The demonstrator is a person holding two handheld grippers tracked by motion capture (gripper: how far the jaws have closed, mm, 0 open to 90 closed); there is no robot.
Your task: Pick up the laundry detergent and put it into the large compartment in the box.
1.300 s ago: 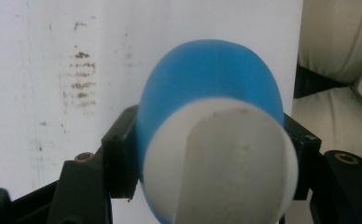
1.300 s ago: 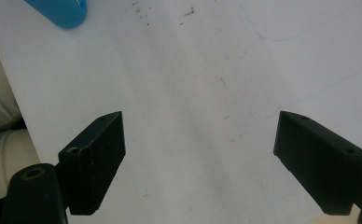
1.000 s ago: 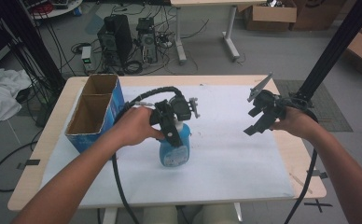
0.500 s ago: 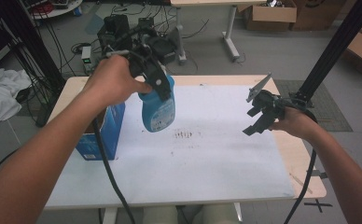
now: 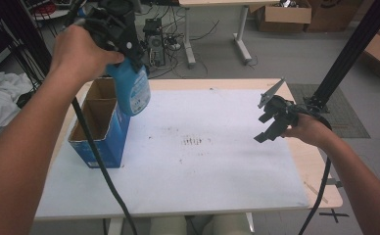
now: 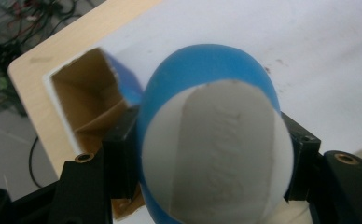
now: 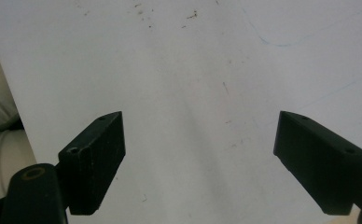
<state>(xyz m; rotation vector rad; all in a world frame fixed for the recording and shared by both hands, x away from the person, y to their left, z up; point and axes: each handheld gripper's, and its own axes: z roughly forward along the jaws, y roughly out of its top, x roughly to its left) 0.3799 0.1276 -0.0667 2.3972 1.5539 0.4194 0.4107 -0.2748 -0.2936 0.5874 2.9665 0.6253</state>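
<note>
Blue plastic made up the one spray bottle (image 5: 132, 90), clamped between the jaws of the left gripper (image 5: 117, 29) and held in the air above the one blue cardboard box (image 5: 100, 139). That box stood at the left edge of the tabletop (image 5: 217, 161), its two brown compartments open on top with nothing visible inside. Well apart, the right gripper (image 5: 271, 120) hovered over the white sheet with jaws spread wide, holding nothing.
</note>
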